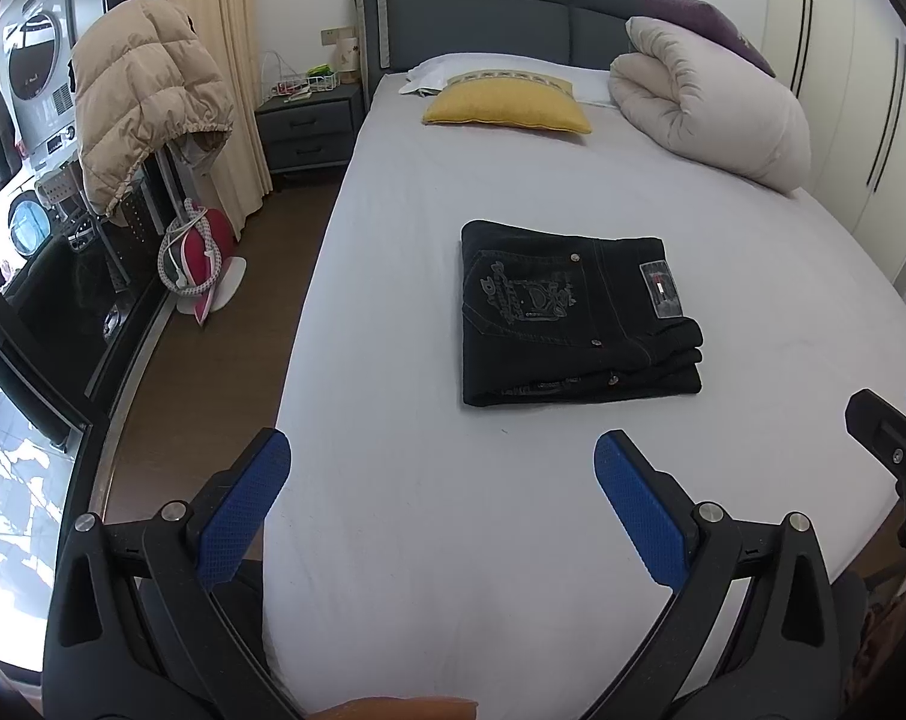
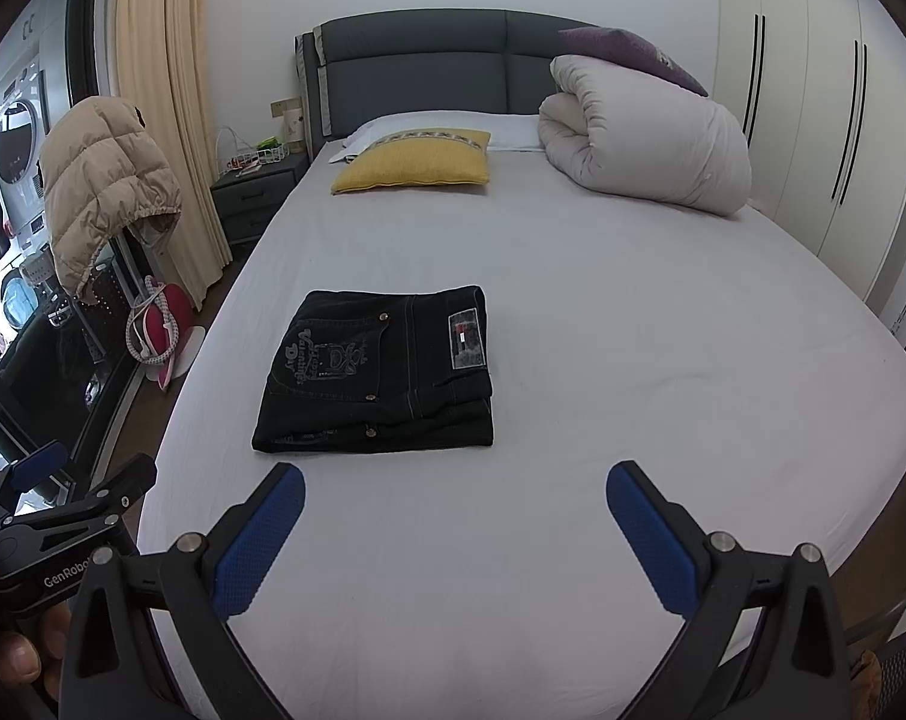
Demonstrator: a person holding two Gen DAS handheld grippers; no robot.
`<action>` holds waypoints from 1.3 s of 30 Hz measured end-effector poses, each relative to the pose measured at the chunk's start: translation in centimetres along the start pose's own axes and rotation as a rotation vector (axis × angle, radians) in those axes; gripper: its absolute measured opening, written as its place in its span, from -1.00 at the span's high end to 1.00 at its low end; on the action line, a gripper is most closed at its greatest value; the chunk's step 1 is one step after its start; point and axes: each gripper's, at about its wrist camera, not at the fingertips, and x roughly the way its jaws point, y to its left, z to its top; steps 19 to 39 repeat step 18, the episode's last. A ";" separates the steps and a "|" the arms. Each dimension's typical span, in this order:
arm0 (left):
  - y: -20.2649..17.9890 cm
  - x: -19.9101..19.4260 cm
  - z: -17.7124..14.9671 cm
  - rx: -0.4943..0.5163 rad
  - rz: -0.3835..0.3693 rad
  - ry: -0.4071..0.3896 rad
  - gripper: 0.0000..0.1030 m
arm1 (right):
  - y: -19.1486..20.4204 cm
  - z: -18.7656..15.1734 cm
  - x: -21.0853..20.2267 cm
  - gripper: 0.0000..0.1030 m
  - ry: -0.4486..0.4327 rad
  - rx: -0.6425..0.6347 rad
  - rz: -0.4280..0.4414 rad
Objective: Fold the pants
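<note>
Pants (image 1: 579, 315) folded into a compact dark rectangle on the bed (image 1: 513, 528), both grippers spread wide and holding nothing

Left gripper (image 1: 441, 468) hovers over the bare white sheet with its blue pads (image 1: 639, 516) far apart, the pants lying at 12 o'clock just beyond the tips; right gripper (image 2: 456, 495) is equally wide and empty, with the pants at 11 o'clock from it, back pocket embroidery and waistband patch facing up. Each tool shows at the edge of the other's view. Yellow pillow (image 2: 417, 165) sits toward 12 o'clock by the headboard, rolled white duvet (image 2: 645, 138) at 1 o'clock, tan puffer jacket (image 1: 144, 96) hanging at 10 o'clock off the bed
</note>
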 end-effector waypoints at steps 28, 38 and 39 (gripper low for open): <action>0.3 0.9 0.1 -0.006 -0.012 0.018 -1.00 | -0.1 -0.5 0.3 -1.00 0.012 -0.002 0.005; 0.3 0.9 0.1 -0.006 -0.012 0.018 -1.00 | -0.1 -0.5 0.3 -1.00 0.012 -0.002 0.005; 0.3 0.9 0.1 -0.006 -0.012 0.018 -1.00 | -0.1 -0.5 0.3 -1.00 0.012 -0.002 0.005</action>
